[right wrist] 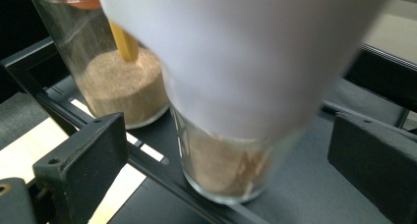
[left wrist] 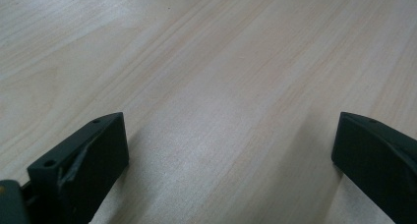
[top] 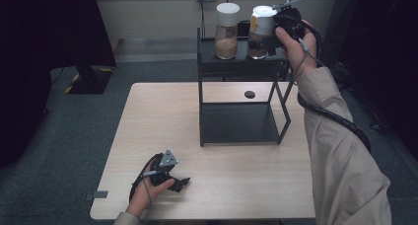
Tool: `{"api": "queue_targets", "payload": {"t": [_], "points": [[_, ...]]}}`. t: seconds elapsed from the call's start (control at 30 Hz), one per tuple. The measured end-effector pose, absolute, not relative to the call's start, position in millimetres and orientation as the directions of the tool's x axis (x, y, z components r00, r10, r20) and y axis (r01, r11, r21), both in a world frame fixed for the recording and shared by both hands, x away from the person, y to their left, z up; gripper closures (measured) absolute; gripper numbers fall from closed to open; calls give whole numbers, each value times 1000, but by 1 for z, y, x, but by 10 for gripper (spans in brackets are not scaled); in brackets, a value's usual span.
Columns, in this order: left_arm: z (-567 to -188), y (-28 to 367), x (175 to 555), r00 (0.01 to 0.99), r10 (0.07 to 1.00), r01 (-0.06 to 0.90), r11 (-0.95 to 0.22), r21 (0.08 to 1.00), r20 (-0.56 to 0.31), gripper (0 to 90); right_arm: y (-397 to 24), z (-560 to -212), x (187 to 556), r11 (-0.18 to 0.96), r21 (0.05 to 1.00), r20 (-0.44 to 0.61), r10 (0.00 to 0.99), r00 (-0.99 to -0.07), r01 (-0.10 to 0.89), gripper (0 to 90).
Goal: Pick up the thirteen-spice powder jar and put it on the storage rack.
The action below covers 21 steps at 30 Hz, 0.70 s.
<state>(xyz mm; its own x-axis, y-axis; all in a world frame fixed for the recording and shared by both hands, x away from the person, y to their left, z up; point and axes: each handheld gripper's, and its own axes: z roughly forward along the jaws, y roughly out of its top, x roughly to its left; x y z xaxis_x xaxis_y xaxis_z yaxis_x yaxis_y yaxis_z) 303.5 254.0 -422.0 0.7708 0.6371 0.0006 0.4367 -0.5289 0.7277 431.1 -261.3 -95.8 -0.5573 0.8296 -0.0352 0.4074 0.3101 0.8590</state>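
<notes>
Two glass jars with white lids and brown powder stand on top of a black metal shelf [top: 207,63]. My right gripper [top: 270,40] is open at the right jar [top: 260,30], raised by a hand in a beige sleeve. In the right gripper view the right gripper [right wrist: 228,155] has its jaws wide apart on either side of the right jar [right wrist: 236,86], which is blurred; neither jaw touches the glass. The left jar [top: 226,32] [right wrist: 118,81] stands close beside it. My left gripper [top: 183,181] rests open on the wooden table [top: 222,185], nothing between its jaws [left wrist: 231,155].
The black shelf [right wrist: 305,194] stands at the table's far middle, with a lower level open to the front. A small black disc [top: 250,94] lies on the table behind it. Bare wood [left wrist: 221,62] lies ahead of the left gripper. Grey floor surrounds the table.
</notes>
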Motion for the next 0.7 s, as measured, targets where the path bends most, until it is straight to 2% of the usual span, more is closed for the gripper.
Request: {"api": "queue_targets", "payload": {"t": [0.7], "points": [[-422,254,304,771,637,437,-529,727,0,0,-272,-115,404,296,876,-37,829,-558,382,9]]}}
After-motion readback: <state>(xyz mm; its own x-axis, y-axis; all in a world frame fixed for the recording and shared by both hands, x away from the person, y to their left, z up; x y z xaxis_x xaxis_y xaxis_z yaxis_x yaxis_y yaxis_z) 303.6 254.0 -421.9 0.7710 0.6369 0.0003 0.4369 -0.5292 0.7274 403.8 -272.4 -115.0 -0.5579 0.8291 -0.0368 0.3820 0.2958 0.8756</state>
